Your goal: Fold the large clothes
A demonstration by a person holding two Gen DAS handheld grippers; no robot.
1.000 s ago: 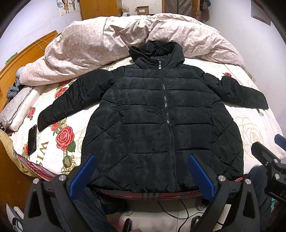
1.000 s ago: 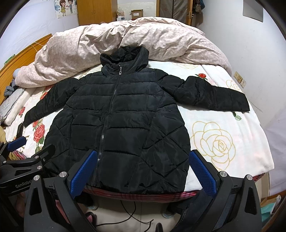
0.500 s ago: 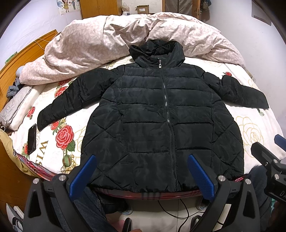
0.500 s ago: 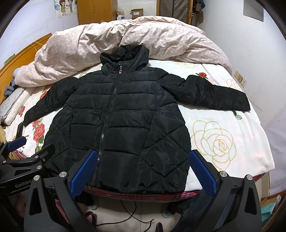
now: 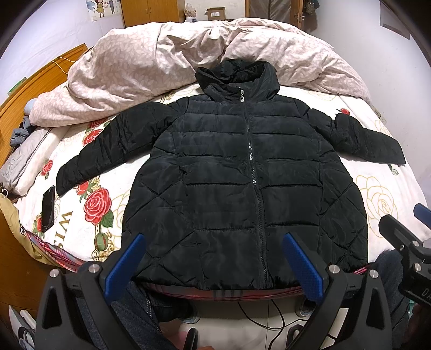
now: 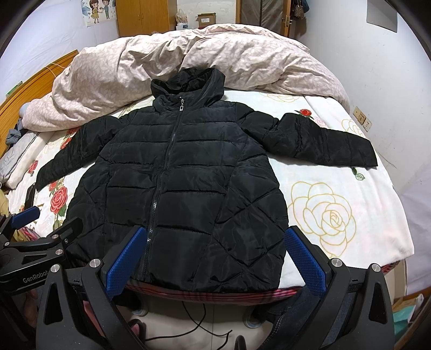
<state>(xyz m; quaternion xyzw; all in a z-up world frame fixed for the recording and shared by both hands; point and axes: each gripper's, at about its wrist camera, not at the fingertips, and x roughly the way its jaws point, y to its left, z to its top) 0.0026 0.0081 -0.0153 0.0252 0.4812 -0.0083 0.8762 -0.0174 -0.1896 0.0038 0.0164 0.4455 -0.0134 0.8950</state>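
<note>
"GenRobot" reads in white on the black body of the left claw (image 6: 35, 231) as it edges into the right wrist view, while large letters printed on the rose-patterned bedsheet (image 5: 377, 193) show partly beside a black phone (image 5: 48, 205). The black puffer jacket (image 5: 242, 183) lies zipped, face up and sleeves spread on the bed, hood against a rumpled pink duvet (image 5: 150, 62), hem at the near edge. Both the left claw (image 5: 214, 265) and the right claw (image 6: 215, 262) hang spread wide and empty just short of that hem, with wooden wardrobes (image 6: 145, 16) and a cartoon poster (image 6: 98, 12) on the far wall.
</note>
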